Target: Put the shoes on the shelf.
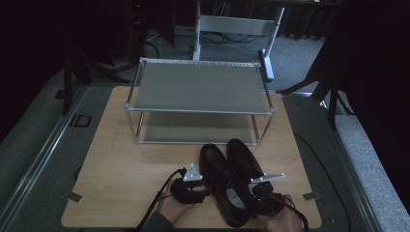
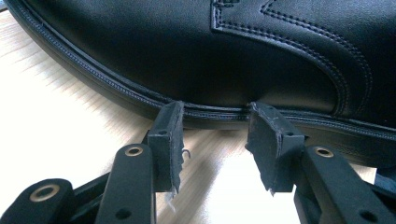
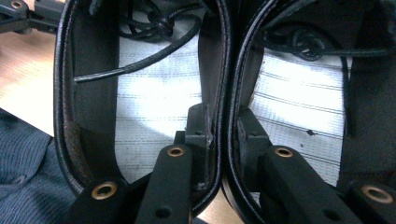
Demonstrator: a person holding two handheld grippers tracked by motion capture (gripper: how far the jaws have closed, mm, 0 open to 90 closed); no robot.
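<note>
Right gripper (image 3: pixel 223 128) is pinching both shoes' (image 1: pixel 231 179) adjoining inner collars together. Left gripper (image 2: pixel 215 140) is resting released against a sole. Judged best: keeping the pinch deep, lifting the pair level toward the rack (image 1: pixel 200 87).

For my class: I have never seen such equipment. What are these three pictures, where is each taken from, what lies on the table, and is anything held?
A person's hands each hold a two-jawed tool. The high view looks down on a wooden table bearing a two-shelf metal rack and a pair of black shoes. The left tool carries a camera; its view shows open jaws reaching the left shoe's sole edge, gripping nothing. The right tool's camera looks into both shoes: one jaw sits inside each shoe, pinching their adjoining inner walls together.
</note>
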